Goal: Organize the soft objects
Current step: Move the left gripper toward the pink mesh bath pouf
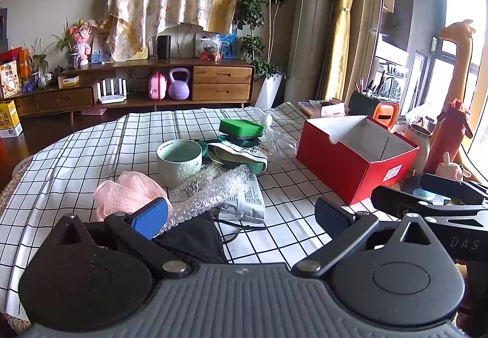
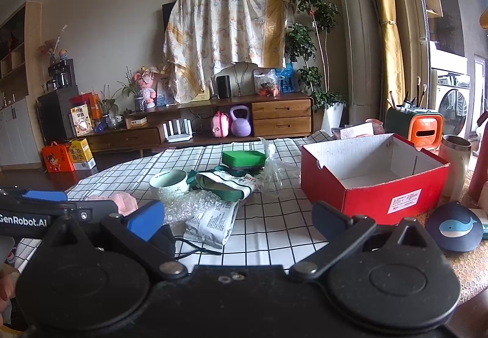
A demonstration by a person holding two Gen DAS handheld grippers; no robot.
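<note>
A pile lies on the checked tablecloth [image 1: 91,155]: a pink mesh puff [image 1: 128,194], bubble wrap [image 1: 207,194], a black face mask [image 1: 195,237], a grey-white pouch [image 1: 247,200], a green-and-white bag [image 1: 241,155], a green sponge [image 1: 241,127] and a clear plastic bag [image 1: 274,139]. An open, empty red box [image 1: 357,155] stands to the right. My left gripper [image 1: 241,213] is open above the mask and pouch. My right gripper [image 2: 238,219] is open and empty, above the tablecloth [image 2: 274,216] beside the pouch [image 2: 213,222], with the red box [image 2: 375,182] ahead right.
A mint mug [image 1: 180,158] stands in the pile. A pen holder [image 2: 411,121], a steel tumbler [image 2: 454,167] and a navy whale pouch [image 2: 454,228] sit right of the box. A red bottle [image 1: 451,133] and giraffe toy [image 1: 460,63] stand at the table's right edge.
</note>
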